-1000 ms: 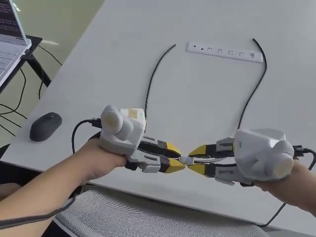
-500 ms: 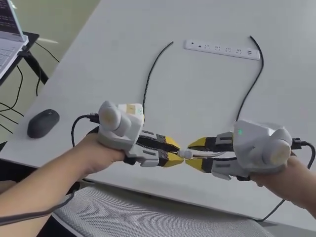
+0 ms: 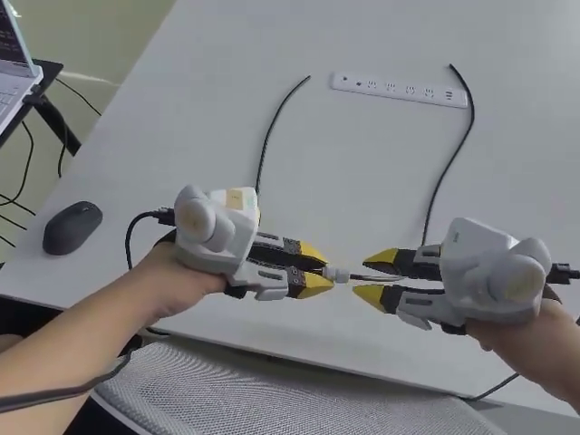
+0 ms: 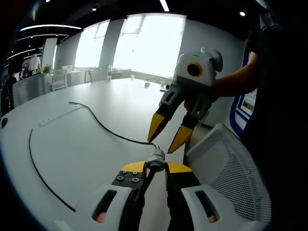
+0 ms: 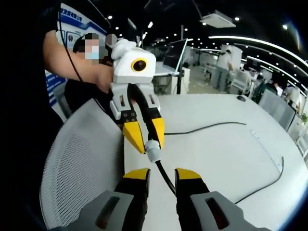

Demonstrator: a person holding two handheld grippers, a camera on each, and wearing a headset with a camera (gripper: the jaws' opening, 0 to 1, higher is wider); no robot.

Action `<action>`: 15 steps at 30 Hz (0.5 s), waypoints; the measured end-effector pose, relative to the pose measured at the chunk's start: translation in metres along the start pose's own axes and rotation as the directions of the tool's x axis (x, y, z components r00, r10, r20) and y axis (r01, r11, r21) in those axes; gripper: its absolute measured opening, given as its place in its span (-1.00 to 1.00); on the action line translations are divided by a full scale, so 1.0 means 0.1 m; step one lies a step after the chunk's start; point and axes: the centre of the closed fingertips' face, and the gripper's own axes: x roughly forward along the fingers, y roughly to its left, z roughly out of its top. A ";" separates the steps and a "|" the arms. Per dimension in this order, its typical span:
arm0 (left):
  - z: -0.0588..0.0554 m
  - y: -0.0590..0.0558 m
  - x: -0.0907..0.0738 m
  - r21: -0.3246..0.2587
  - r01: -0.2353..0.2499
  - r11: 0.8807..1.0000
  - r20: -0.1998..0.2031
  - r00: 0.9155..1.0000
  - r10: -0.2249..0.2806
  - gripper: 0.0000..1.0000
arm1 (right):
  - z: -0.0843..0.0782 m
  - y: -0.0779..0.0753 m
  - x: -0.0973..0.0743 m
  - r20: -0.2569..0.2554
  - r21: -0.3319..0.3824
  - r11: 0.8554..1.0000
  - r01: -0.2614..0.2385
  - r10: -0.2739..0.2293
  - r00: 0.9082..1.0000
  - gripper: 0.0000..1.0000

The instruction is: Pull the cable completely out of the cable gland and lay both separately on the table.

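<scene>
My left gripper (image 3: 324, 275) is shut on the small white cable gland (image 3: 340, 274), held in the air over the table's near edge. A thin black cable (image 5: 165, 174) leaves the gland and passes between the spread jaws of my right gripper (image 3: 362, 276), which is open and faces the gland a short way to its right. In the left gripper view the gland (image 4: 155, 158) sits between my yellow tips, and the right gripper (image 4: 161, 144) hangs open just beyond it. Black cable (image 3: 444, 181) lies on the white table (image 3: 362, 163) behind each hand.
A white power strip (image 3: 399, 91) lies at the far side of the table. A dark mouse (image 3: 71, 227) rests near the left edge, with a laptop (image 3: 11, 63) on a stand beyond it. A mesh chair (image 3: 272, 399) is right below the grippers.
My right gripper has opened its jaws and drawn back to the right, so the gap to the gland has widened. The left gripper still holds the gland in about the same place.
</scene>
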 end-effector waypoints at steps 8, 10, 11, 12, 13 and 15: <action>0.06 0.01 0.00 0.022 -0.008 1.000 -0.001 1.000 0.008 -0.69 | 0.03 0.04 0.05 -0.057 -0.129 0.988 0.079 -0.087 0.995 -0.79; 0.07 0.01 0.00 0.020 -0.009 1.000 0.003 1.000 0.009 -0.69 | 0.00 0.02 0.07 -0.072 -0.141 0.984 0.105 -0.116 0.991 -0.82; 0.07 0.01 0.01 0.020 -0.008 1.000 0.002 1.000 0.008 -0.69 | 0.00 0.02 0.08 -0.078 -0.148 0.983 0.105 -0.118 0.990 -0.84; 0.07 0.00 0.01 0.020 -0.008 1.000 0.000 1.000 0.008 -0.69 | -0.01 0.01 0.09 -0.085 -0.161 0.981 0.113 -0.127 0.988 -0.85; 0.07 0.00 0.01 0.019 -0.007 1.000 -0.001 1.000 0.007 -0.69 | -0.01 0.01 0.09 -0.086 -0.164 0.979 0.118 -0.134 0.987 -0.86; 0.08 0.01 0.02 0.019 -0.009 1.000 -0.001 1.000 0.009 -0.69 | -0.01 0.01 0.11 -0.091 -0.175 0.977 0.123 -0.140 0.986 -0.89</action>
